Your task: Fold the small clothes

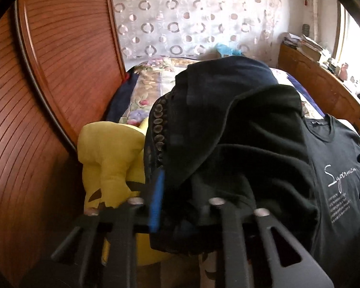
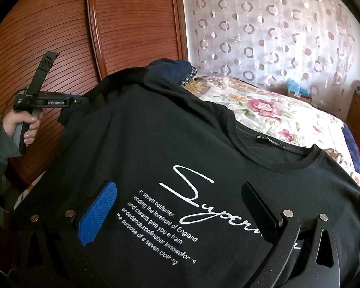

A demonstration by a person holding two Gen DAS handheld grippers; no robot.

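On the floral bed (image 2: 276, 110), the black T-shirt (image 2: 156, 144) lies front up and mostly spread, so the folding has barely begun. Its long axis runs from the collar, nearest the curtain (image 2: 264, 24), back toward the cameras. The left tongs (image 1: 180, 192) are clamped on a bunched sleeve edge beside the yellow plush (image 1: 110, 158); the right tongs (image 2: 177, 208) hang wide open above the shirt's print.
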